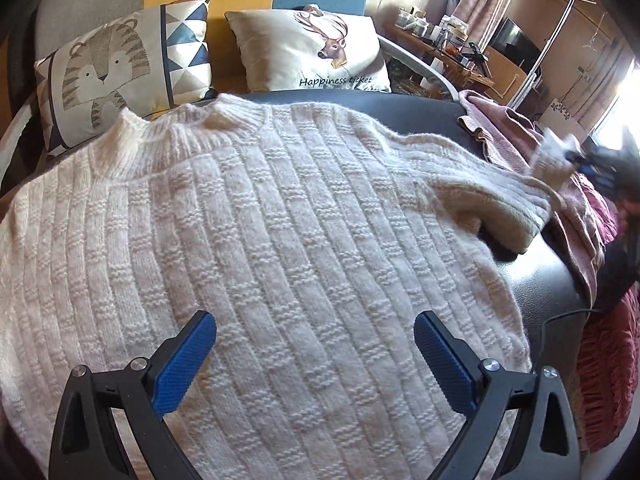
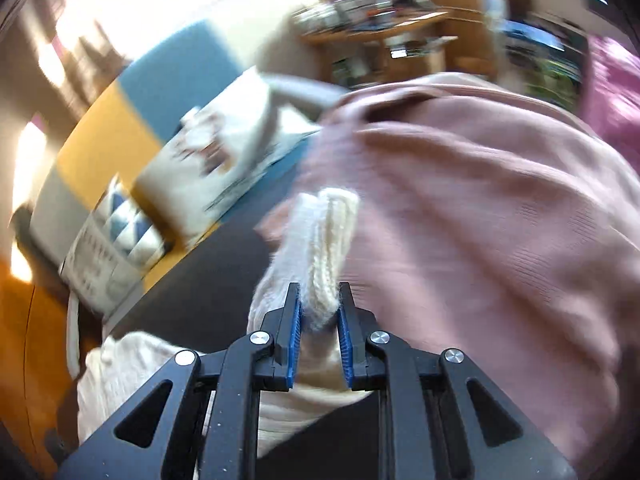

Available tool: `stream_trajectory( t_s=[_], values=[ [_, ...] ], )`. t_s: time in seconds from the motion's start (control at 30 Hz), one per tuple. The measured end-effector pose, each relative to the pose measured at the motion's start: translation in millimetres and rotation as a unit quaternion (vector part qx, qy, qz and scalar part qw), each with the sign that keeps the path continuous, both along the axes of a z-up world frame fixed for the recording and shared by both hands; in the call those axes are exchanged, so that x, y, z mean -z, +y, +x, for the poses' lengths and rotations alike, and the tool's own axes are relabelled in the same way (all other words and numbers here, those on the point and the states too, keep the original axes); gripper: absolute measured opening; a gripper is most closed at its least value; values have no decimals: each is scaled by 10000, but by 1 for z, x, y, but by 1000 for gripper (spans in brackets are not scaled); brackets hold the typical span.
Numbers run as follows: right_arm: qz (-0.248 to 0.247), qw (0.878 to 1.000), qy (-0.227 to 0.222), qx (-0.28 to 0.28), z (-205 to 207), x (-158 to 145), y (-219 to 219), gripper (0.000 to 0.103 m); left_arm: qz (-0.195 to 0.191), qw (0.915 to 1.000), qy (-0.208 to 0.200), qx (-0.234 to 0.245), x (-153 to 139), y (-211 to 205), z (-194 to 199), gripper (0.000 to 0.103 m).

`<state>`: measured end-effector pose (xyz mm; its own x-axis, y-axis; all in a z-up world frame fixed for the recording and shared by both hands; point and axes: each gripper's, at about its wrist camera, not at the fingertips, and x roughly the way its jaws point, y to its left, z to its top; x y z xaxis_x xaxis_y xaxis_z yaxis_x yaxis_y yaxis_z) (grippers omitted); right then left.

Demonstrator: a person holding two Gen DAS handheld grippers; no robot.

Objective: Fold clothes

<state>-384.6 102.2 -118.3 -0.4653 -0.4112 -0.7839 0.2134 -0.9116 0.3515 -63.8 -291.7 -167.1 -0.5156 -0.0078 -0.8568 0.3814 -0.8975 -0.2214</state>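
Dark table (image 1: 532,280), cream sweater (image 1: 260,220) cuff pinched between right gripper (image 2: 319,304) jaws

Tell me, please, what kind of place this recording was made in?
Most likely a home living room. A sofa with a tiger cushion and a deer cushion stands behind the dark table, where a cream sweater lies. A cluttered wooden desk and curtains fill the background.
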Motion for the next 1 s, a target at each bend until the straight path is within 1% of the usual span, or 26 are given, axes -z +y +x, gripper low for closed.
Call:
stream_trajectory(
  t_s=[0.07, 0.1, 0.13, 0.17, 0.2, 0.23, 0.27, 0.3, 0.33, 0.37, 0.4, 0.43, 0.47, 0.53, 0.63, 0.87, 0.93, 1.0],
  values=[
    [120, 9995, -115, 280, 7, 1, 27, 21, 10, 10000, -18, -1, 0, 4, -3, 101],
    [180, 9990, -125, 378, 11, 3, 39, 24, 11, 10000, -33, 8, 0, 6, -5, 101],
    [245, 9986, -119, 455, 15, 6, 50, 35, 2, 10000, -56, 14, 1, 9, -8, 101],
    [362, 9982, -51, 480, 19, 8, 58, 42, -4, 10000, -78, 37, 2, 12, -10, 101],
    [628, 9971, 135, 417, 26, 8, 63, 53, -15, 9999, -96, 86, 3, 16, -14, 101],
    [956, 9942, 367, 321, 33, 8, 65, 55, -35, 9999, -109, 126, 3, 20, -17, 101],
    [1299, 9896, 617, 48, 43, 10, 64, 55, -60, 9998, -111, 178, 2, 24, -21, 101],
    [1647, 9819, 874, -322, 54, 13, 61, 56, -86, 9996, -112, 230, 1, 28, -26, 101],
    [1989, 9710, 1129, -691, 65, 16, 58, 59, -111, 9995, -112, 282, 0, 32, -30, 101],
    [2324, 9570, 1380, -1057, 76, 19, 55, 61, -147, 9993, -88, 336, -3, 36, -35, 101],
    [2652, 9397, 1626, -1420, 88, 22, 52, 63, -180, 9990, -55, 401, -5, 40, -41, 101],
    [2914, 9239, 1764, -1743, 96, 27, 48, 63, -213, 9987, -21, 467, -8, 44, -47, 101],
    [3051, 9143, 1786, -1976, 101, 33, 46, 63, -229, 9983, 8, 534, -9, 48, -54, 101],
    [3220, 8995, 1765, -2369, 107, 46, 42, 63, -212, 9976, 40, 657, -10, 55, -68, 101],
    [3319, 8863, 1713, -2738, 106, 61, 37, 63, -174, 9971, 32, 744, -8, 61, -85, 101],
    [3582, 8498, 1701, -3473, 99, 89, 7, 63, -117, 9982, -63, 576, 2, 48, -101, 101],
    [3645, 8418, 1706, -3597, 97, 95, -1, 63, -121, 9984, -87, 546, 4, 45, -103, 101],
    [3661, 8376, 1654, -3703, 94, 101, -7, 63, -127, 9985, -106, 520, 7, 43, -105, 101]
  ],
)
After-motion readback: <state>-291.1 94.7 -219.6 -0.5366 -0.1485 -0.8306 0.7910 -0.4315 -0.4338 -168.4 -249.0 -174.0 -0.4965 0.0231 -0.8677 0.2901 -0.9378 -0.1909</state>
